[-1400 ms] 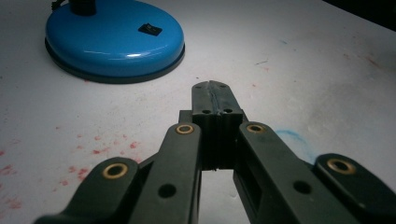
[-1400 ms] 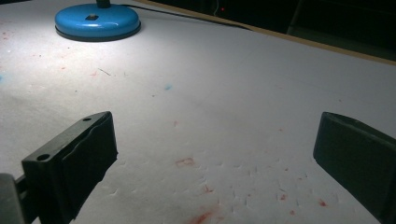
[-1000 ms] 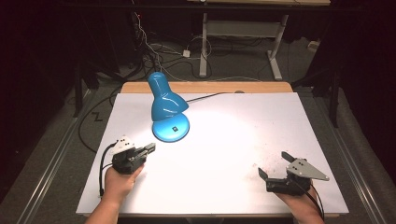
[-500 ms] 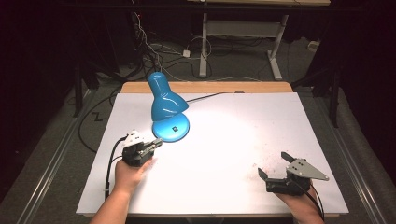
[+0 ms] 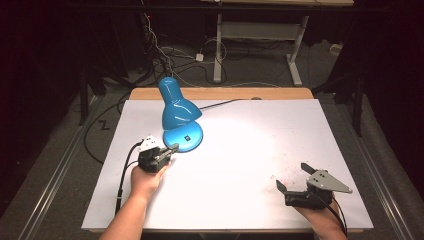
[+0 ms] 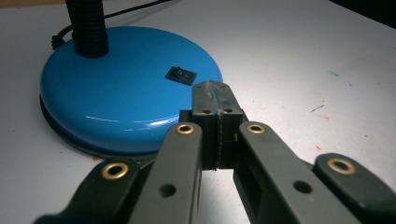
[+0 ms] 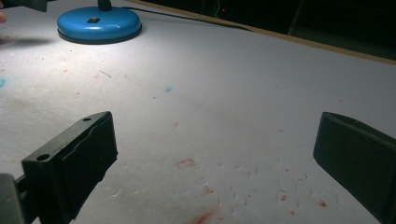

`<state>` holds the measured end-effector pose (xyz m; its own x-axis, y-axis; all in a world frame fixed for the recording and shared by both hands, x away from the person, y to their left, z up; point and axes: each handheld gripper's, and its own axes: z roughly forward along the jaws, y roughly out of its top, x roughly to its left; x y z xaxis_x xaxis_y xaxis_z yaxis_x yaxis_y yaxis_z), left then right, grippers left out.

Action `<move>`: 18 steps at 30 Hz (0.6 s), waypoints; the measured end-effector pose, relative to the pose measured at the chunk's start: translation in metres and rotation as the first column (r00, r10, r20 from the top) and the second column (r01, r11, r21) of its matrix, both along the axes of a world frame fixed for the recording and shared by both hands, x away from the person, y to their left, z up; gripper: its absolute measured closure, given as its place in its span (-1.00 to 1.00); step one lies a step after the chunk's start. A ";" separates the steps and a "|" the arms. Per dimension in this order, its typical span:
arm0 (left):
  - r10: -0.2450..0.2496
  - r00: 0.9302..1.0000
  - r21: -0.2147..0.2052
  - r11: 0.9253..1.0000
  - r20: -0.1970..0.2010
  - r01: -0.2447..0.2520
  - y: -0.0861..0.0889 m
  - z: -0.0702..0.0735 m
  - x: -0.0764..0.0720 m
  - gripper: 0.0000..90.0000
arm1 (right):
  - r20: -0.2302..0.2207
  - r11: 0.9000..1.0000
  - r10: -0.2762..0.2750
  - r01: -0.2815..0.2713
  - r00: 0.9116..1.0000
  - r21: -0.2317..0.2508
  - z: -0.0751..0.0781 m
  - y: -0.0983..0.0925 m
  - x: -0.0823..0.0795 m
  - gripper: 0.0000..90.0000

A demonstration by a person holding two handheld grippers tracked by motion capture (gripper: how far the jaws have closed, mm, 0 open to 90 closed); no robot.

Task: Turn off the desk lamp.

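You're holding the left gripper [image 6: 215, 100], jaws pressed together, just near of the rocker switch [image 6: 180, 74] on the blue lamp base [image 5: 184, 137] at far left, while the right gripper [image 5: 295, 189] is idling wide open, well apart.

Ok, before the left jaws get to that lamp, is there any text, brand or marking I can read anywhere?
Rocker switch on the blue lamp base: two small white marks, apparently "O" and "–".
Lamp base in the high view: the marks are too small to read.
Table surface: red and blue smudges, no text.
No brand or number is legible.
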<state>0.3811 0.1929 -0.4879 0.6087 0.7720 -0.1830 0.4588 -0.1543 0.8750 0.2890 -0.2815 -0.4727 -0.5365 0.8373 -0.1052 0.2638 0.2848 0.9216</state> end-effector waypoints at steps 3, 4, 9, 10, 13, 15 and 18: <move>-0.007 1.000 0.014 1.000 0.002 0.007 -0.004 -0.001 0.004 0.95 | 0.000 1.000 0.002 -0.002 1.000 -0.002 0.000 0.000 0.000 -0.99; -0.006 1.000 0.016 1.000 0.004 0.006 -0.005 -0.001 0.005 0.95 | 0.000 1.000 0.002 -0.002 1.000 0.000 0.000 0.000 -0.001 -0.99; 0.000 1.000 -0.002 1.000 0.018 0.000 -0.010 -0.001 0.014 0.95 | 0.006 1.000 0.007 -0.007 1.000 0.005 0.001 0.000 -0.001 -0.99; -0.001 1.000 -0.003 1.000 0.014 0.002 -0.011 -0.002 0.016 0.95 | 0.004 1.000 0.006 -0.006 1.000 0.005 0.001 0.000 -0.001 -0.99; -0.001 1.000 0.006 1.000 0.013 0.000 -0.014 -0.003 0.022 0.95 | 0.002 1.000 0.004 -0.004 1.000 0.008 0.001 0.000 -0.001 -0.99; 0.007 1.000 0.013 1.000 0.006 -0.007 -0.017 -0.003 0.026 0.95 | 0.001 1.000 0.005 -0.005 1.000 0.007 0.001 0.000 -0.001 -0.99; 0.010 0.999 0.023 1.000 0.034 -0.011 -0.019 -0.002 0.028 0.95 | 0.000 1.000 0.006 -0.006 1.000 0.004 0.000 0.001 0.000 -0.99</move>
